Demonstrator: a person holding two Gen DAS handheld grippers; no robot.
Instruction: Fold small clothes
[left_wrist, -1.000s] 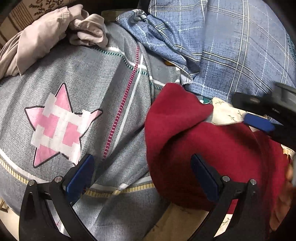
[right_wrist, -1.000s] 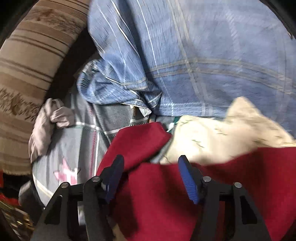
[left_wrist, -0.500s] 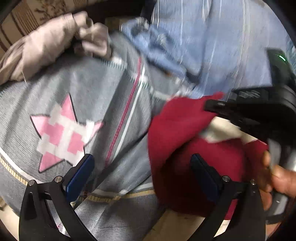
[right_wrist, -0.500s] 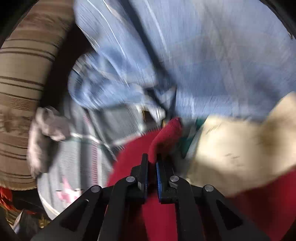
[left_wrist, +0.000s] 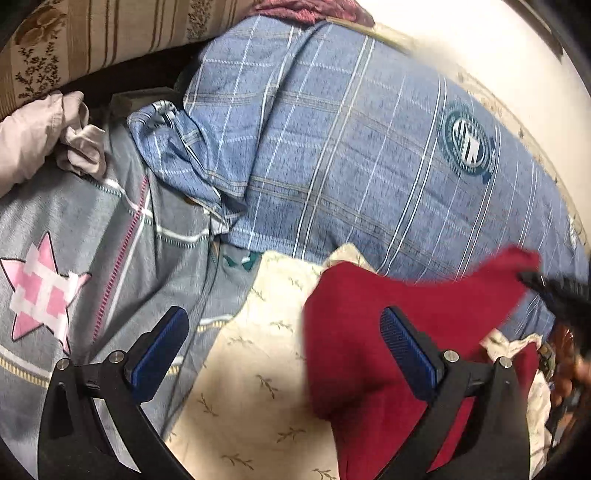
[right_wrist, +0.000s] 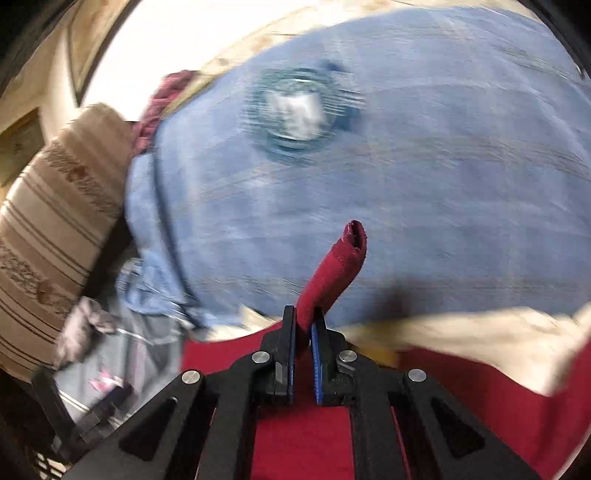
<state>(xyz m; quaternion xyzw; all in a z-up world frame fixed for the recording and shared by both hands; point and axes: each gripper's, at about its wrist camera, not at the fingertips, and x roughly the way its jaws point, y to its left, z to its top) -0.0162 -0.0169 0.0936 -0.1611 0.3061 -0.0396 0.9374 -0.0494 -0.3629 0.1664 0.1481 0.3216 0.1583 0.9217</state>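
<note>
A red garment (left_wrist: 373, 354) is lying on cream leaf-print cloth (left_wrist: 251, 376) below a blue checked quilt (left_wrist: 351, 155), one corner pinched in the closed right tongs (right_wrist: 303, 345); the left tongs (left_wrist: 284, 354) are gaping wide beside it, gripping nothing

We look down at a slant, close over the bed, from each tool's wrist; both views share the blue checked cloth (left_wrist: 351, 155) and red garment (right_wrist: 332, 266).
</note>
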